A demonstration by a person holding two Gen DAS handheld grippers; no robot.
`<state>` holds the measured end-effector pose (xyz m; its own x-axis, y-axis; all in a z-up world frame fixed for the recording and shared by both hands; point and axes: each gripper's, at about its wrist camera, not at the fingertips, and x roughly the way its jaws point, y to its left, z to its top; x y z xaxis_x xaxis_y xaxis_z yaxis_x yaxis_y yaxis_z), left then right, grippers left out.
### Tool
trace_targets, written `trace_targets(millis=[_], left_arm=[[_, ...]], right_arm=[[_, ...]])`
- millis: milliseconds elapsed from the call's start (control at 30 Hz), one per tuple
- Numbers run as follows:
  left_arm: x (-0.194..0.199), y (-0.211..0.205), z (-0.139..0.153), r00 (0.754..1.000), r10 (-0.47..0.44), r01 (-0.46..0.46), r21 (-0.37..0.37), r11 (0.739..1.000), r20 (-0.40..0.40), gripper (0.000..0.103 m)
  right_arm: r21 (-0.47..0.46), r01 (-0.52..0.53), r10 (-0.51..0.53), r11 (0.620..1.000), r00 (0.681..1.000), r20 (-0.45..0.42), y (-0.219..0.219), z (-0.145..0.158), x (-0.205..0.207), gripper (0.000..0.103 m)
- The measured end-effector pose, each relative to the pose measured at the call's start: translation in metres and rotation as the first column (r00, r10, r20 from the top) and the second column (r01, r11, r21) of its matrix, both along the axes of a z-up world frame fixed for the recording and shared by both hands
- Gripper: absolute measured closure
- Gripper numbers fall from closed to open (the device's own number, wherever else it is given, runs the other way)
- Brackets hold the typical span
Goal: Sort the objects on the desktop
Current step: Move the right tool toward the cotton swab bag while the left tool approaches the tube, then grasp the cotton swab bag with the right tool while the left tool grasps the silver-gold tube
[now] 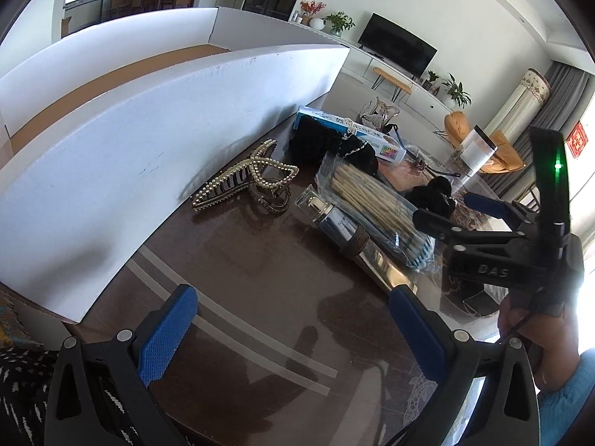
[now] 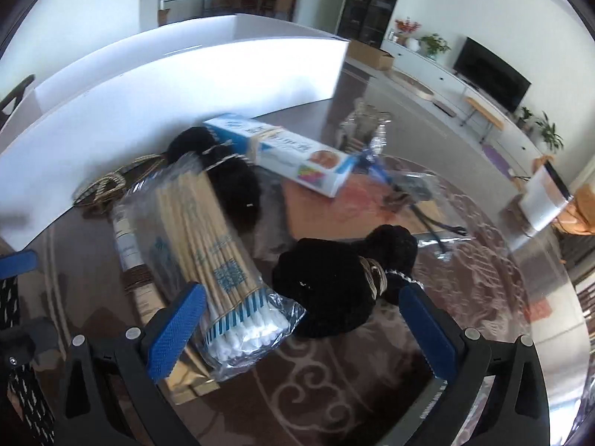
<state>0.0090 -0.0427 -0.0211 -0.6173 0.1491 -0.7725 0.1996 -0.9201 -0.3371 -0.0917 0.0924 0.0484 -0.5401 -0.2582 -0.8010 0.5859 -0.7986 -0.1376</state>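
Note:
On a dark glass-topped table lie a pearl-studded hair claw [image 1: 241, 182], a clear bag of cotton swabs [image 1: 375, 204] [image 2: 212, 252], a silver bottle [image 1: 346, 228], a blue-and-white box [image 1: 349, 132] [image 2: 290, 152] and black furry hair ties [image 2: 327, 290] [image 1: 435, 193]. My left gripper [image 1: 293, 330] is open and empty above bare tabletop in front of the claw. My right gripper [image 2: 301, 334] is open, its fingers either side of the swab bag's end and a black hair tie; it also shows in the left wrist view [image 1: 457, 212].
A white cardboard box wall [image 1: 148, 148] [image 2: 186, 70] stands behind the objects. A clear cylindrical container [image 1: 474, 148] and cables [image 2: 409, 186] lie at the table's far right. A patterned mat [image 2: 465, 252] shows under the glass.

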Motion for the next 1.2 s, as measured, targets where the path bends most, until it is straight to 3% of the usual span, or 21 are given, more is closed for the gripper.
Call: trace_targets(millis=[67,200,267,333,500,700,800,933,1067,1200], left_arm=[[-0.003,-0.001,-0.003,1.000,0.000,0.000,0.017,1.000,0.011,0.000],[-0.006,0.004,-0.006,0.999,-0.012,0.012,0.010,1.000,0.032,0.000],[-0.004,0.004,-0.005,1.000,-0.010,0.010,-0.001,1.000,0.025,0.000],[-0.002,0.001,-0.003,1.000,-0.002,0.002,-0.001,1.000,0.017,0.000],[-0.002,-0.006,-0.006,0.999,0.021,-0.022,0.023,0.999,0.025,0.000],[-0.003,-0.005,-0.008,0.999,0.020,-0.021,0.034,0.999,0.039,0.000],[-0.004,-0.004,-0.011,0.998,0.016,-0.019,0.049,0.999,0.058,0.000],[-0.003,0.000,-0.012,0.998,0.000,-0.003,0.043,0.999,0.068,0.000],[-0.008,0.009,-0.013,0.997,-0.001,0.002,-0.011,1.000,0.074,0.000],[-0.024,0.030,-0.018,0.993,-0.009,0.030,-0.174,0.984,0.121,0.000]], right_arm=[[-0.047,-0.115,0.116,0.992,0.993,0.021,-0.004,0.011,0.005,0.000],[0.016,-0.252,0.249,0.968,0.963,0.101,-0.033,-0.003,0.001,0.005],[0.051,-0.271,0.259,0.961,0.951,0.172,-0.042,-0.021,-0.011,0.023],[0.033,-0.270,0.255,0.962,0.938,0.235,-0.043,-0.031,-0.020,0.034],[0.026,-0.225,0.209,0.974,0.938,0.278,-0.036,-0.043,-0.020,0.034],[-0.021,-0.103,0.105,0.994,0.946,0.308,-0.020,-0.048,0.039,0.035],[-0.021,-0.017,0.022,1.000,0.965,0.263,-0.005,-0.053,0.053,0.035],[-0.021,-0.002,0.006,1.000,0.984,0.180,0.007,-0.061,0.059,0.034],[-0.033,0.013,-0.008,0.999,0.985,0.170,0.012,-0.057,0.049,0.033],[-0.050,0.083,-0.075,0.995,0.986,0.149,0.021,-0.050,0.046,0.035]])
